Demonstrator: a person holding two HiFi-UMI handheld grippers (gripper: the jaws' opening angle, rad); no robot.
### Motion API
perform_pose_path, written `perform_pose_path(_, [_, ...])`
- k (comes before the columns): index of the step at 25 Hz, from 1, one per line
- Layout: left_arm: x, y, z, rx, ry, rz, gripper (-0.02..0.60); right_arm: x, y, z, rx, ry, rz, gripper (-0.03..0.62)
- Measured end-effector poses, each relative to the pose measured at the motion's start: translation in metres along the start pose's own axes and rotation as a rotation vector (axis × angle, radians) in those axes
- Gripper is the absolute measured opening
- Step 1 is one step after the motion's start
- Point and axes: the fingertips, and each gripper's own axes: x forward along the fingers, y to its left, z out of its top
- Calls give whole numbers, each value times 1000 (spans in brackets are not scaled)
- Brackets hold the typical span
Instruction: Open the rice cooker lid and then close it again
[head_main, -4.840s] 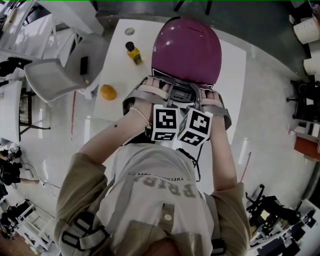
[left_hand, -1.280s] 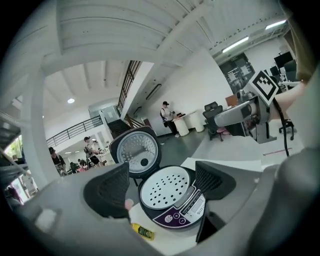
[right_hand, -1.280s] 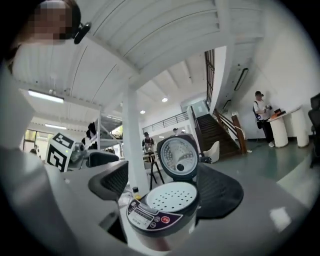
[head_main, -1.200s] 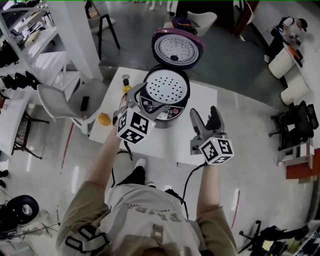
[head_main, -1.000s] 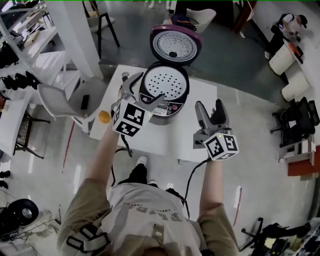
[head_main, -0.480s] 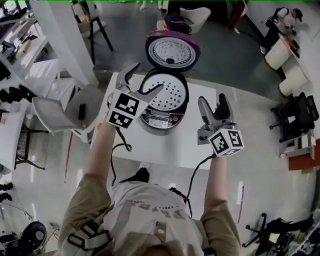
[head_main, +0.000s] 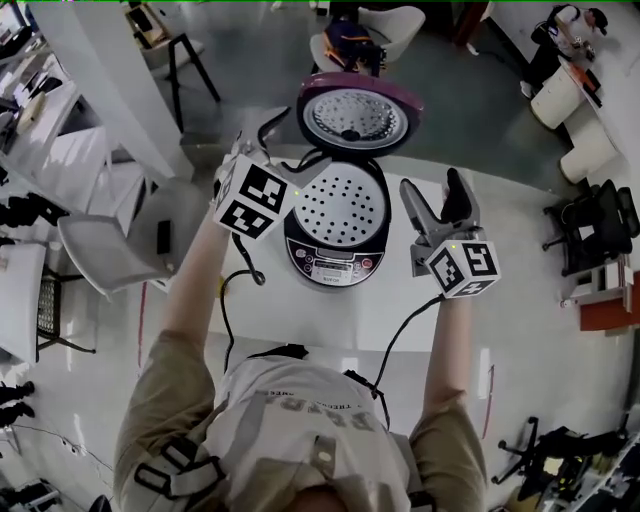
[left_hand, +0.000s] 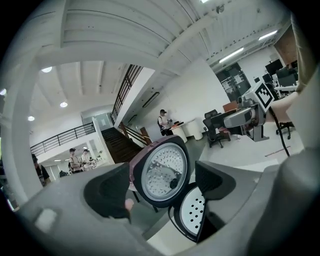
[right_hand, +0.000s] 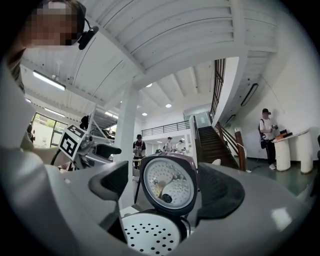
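Head view: rice cooker (head_main: 338, 225) lid (head_main: 358, 112) up, both grippers open.

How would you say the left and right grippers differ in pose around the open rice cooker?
The left gripper slants in toward the raised lid; the right gripper points straight ahead beside the cooker body. The left gripper sits nearer the lid than the right gripper. Both are open and empty.

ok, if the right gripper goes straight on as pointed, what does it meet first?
Probably the raised lid, centred between the open jaws of the right gripper; depth is unclear.
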Motion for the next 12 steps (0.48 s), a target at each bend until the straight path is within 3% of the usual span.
perform_pose_path(12, [44, 33, -7, 94, 14, -95, 425, 61, -21, 4, -70, 72, 34, 410])
